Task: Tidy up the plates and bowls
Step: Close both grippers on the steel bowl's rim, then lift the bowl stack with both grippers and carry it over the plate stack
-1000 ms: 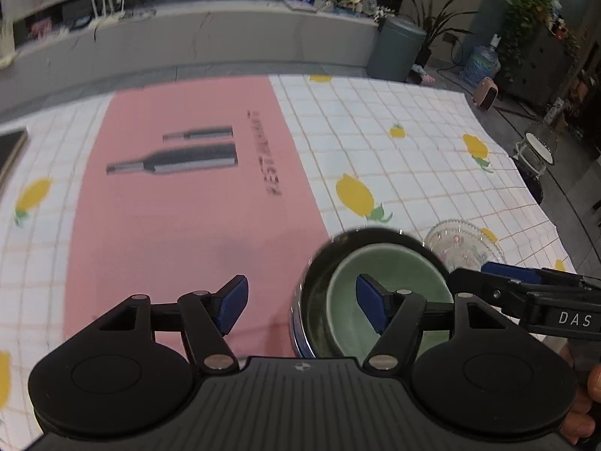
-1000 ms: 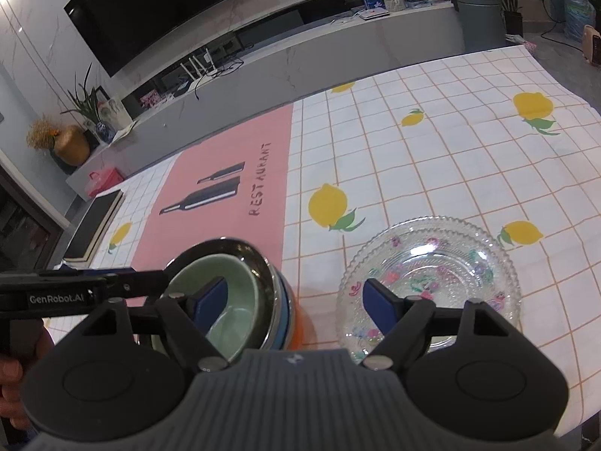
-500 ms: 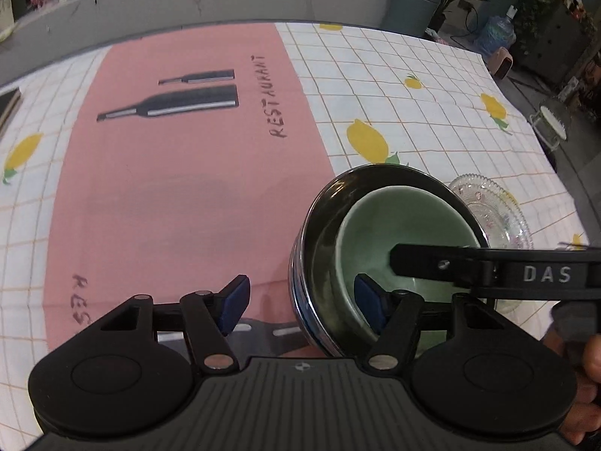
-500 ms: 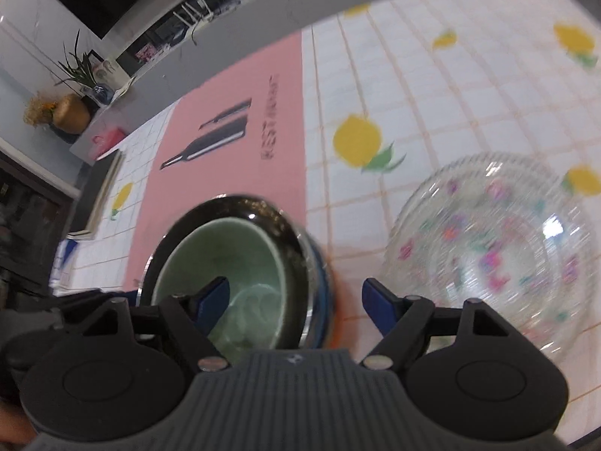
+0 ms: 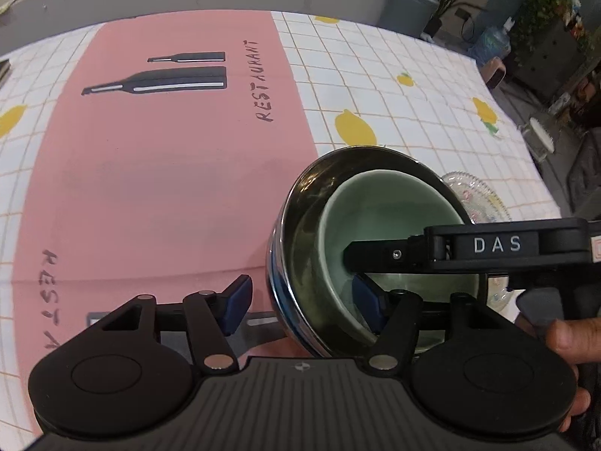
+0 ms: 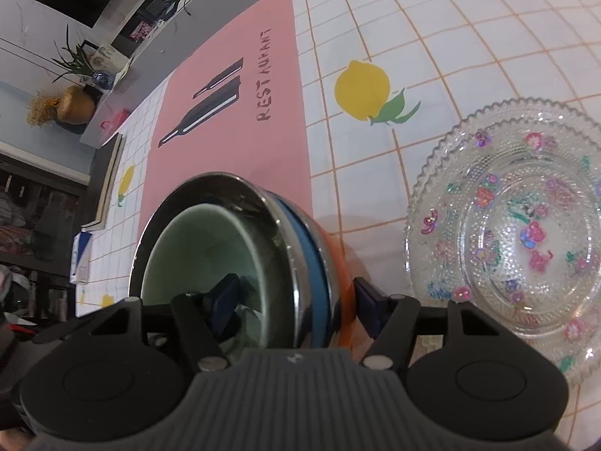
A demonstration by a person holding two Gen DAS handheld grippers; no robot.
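Note:
A nested stack stands on the tablecloth: a green ceramic bowl [image 5: 383, 218] inside a steel bowl [image 5: 300, 203], with a blue bowl [image 6: 311, 255] and an orange one [image 6: 334, 251] below. My left gripper [image 5: 300, 308] straddles the stack's left wall, one pad inside the green bowl and one outside. Its jaws are closing, and the outer pad stands clear of the wall. My right gripper [image 6: 295, 304] straddles the right wall in the same way. Its jaws are also closing, without a visible press. A patterned glass plate [image 6: 507, 233] lies just right of the stack.
The right gripper's black body [image 5: 488, 244] crosses over the green bowl, with a person's hand [image 5: 571, 334] behind it. A pink printed strip [image 5: 169, 188] runs left of the stack. A dark flat book [image 6: 109, 173] lies at the table's far left edge.
Both grippers have come down onto the bowl stack. The right one swung left from in front of the glass plate to the stack's right wall. Both pairs of jaws have narrowed.

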